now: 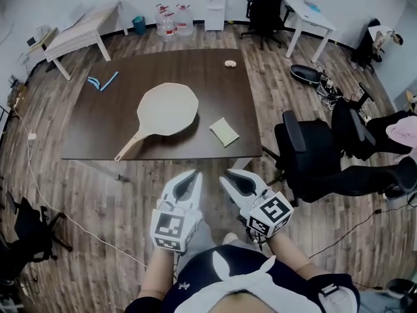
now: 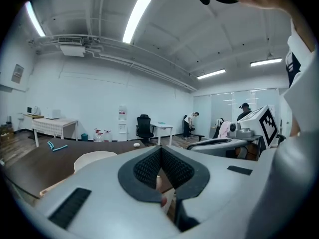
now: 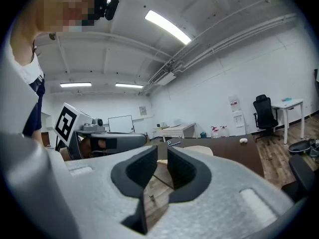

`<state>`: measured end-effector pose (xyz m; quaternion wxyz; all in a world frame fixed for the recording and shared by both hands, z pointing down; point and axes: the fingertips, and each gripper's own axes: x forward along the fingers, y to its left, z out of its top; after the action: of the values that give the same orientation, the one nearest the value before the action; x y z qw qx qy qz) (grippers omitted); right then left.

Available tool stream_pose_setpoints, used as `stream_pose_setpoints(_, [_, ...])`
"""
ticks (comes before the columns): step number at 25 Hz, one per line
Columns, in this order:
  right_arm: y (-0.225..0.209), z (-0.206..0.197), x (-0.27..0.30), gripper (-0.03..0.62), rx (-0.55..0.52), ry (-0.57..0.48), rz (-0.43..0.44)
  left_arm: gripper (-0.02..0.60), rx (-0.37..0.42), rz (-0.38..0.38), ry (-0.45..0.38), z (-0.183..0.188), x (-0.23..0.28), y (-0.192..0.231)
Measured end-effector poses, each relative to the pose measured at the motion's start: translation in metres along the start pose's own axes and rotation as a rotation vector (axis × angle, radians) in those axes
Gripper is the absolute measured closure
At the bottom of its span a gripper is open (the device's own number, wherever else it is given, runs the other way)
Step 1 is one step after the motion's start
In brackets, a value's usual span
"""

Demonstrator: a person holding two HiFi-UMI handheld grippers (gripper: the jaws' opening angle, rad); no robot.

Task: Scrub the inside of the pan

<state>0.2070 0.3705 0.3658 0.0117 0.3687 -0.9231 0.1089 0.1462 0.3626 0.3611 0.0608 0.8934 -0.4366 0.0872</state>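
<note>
1. The pan [image 1: 168, 108] is laid flat on the table [image 1: 98, 135], handle toward the near left (a sponge [image 1: 224, 132] lies near its right).
2. The left gripper [image 1: 193, 175] is held short of the table, jaws together, empty.
3. The right gripper [image 1: 228, 175] is held alongside, jaws slightly apart, with nothing between.
</note>
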Motion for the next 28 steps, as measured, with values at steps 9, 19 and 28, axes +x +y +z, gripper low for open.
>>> stream_pose_setpoints(9, [-0.068,0.004,0.123,0.464,-0.028,0.086,-0.141,0.578,-0.044,-0.040,-0.002,0.013,0.053,0.121])
stream_pose_setpoints(19, [-0.124,-0.063,0.163,0.424,0.056,0.312,-0.272,0.578,-0.048,-0.095,0.088,-0.023,0.082,0.175])
stream_pose_setpoints(28, [-0.193,-0.106,0.168,0.399,0.066,0.473,-0.323,0.578,-0.079,-0.085,0.144,-0.039,0.118,0.188])
